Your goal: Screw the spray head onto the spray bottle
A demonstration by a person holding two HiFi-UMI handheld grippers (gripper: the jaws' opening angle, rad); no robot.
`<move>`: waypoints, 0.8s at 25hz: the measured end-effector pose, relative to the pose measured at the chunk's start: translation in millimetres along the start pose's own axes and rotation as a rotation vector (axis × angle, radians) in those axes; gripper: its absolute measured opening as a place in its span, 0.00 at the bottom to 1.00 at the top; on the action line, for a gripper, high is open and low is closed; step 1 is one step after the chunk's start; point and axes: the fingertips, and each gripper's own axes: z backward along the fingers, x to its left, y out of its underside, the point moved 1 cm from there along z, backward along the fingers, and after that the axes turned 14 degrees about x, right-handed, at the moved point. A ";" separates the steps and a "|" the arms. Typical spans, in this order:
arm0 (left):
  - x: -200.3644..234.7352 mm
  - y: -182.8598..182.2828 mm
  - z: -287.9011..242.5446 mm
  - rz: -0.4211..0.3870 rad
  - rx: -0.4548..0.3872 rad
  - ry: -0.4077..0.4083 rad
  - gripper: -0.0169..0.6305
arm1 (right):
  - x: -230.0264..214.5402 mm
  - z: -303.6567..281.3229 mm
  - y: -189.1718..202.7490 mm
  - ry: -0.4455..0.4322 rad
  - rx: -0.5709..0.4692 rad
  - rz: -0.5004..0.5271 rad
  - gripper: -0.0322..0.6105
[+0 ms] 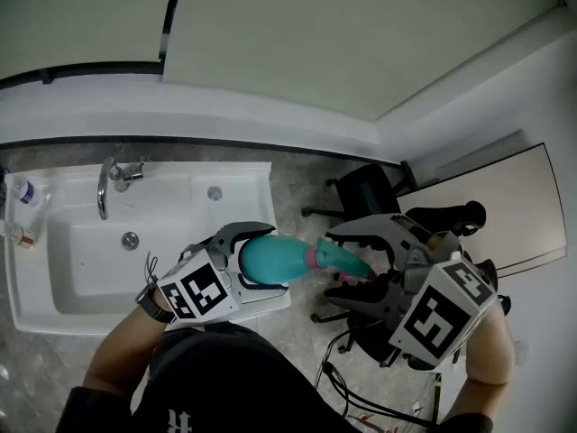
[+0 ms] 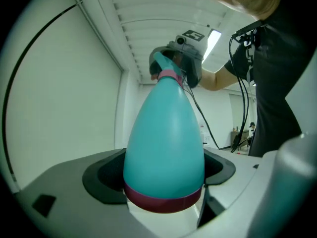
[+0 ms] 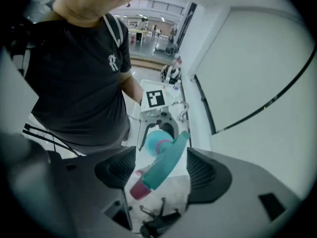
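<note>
Spray bottle (image 1: 275,260) looks like light, hollow plastic. It's smooth and tapered, so I'd expect it to squirt out of a squeeze anywhere but the wide base. The left gripper (image 2: 163,175) has it there, pads clamped on both sides, bottle up in the air near the sink (image 1: 162,174). Spray head (image 3: 163,167) sits on the neck, between the right gripper's (image 3: 161,175) jaws — wide apart, touching nothing. Best hold for turning is probably the pink collar, not the trigger — can't tell how far it's threaded.
</note>
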 end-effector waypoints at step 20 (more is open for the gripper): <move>-0.3 -3.2 14.6 0.125 -0.058 0.145 0.68 | -9.5 42.1 0.6 0.048 -0.005 0.153 0.55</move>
